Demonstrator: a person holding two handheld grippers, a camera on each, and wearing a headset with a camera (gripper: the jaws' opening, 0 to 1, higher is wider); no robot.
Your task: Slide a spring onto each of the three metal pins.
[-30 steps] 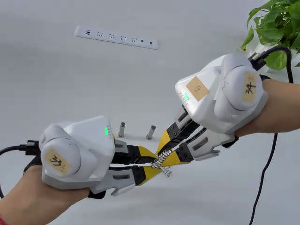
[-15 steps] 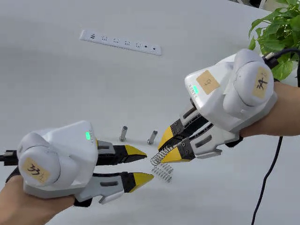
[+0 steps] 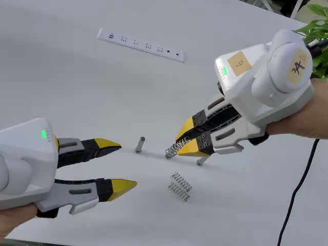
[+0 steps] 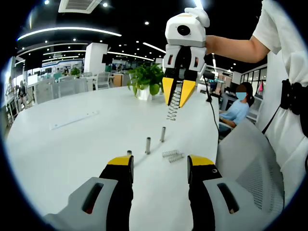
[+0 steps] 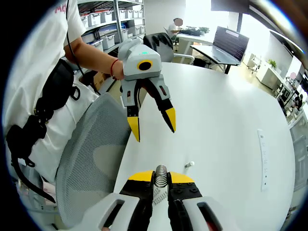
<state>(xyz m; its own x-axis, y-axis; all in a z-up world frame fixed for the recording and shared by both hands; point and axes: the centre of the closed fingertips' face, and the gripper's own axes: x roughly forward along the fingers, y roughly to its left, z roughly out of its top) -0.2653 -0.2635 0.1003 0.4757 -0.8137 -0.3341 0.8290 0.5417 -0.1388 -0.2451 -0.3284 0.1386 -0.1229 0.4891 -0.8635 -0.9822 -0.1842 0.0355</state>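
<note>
Head view first. The right gripper (image 3: pixel 186 144) is closed down on one spring (image 3: pixel 176 148). The spring pokes out of the tips at a slant, with its free end just above the white table (image 3: pixel 77 87). The left gripper (image 3: pixel 122 165) is held wide open with nothing in it, well off to the side. One metal pin (image 3: pixel 139 145) stands in the clear between the two grippers. A second pin (image 3: pixel 202 161) is half tucked under the right gripper. Two loose springs (image 3: pixel 179 185) are lying side by side on the table near the pins.

Left gripper view: the empty jaws are spread apart at the bottom. The right gripper is seen higher up, with the spring dangling down over the pins. Two upright pins can be made out plainly. A stub by the left jaw tip is probably the third, but it's too small to call. No pin is seen wearing a spring.

Right gripper view: the spring is seen end-on, pinched between nearly shut jaws, with a pin on the table just beyond.

So this looks like spring number one being carried to a pin, with nothing threaded yet. For the next move, the slant probably needs to be taken out. The spring's open end has to be lined up over a pin top and lowered on before the grip is let go.
</note>
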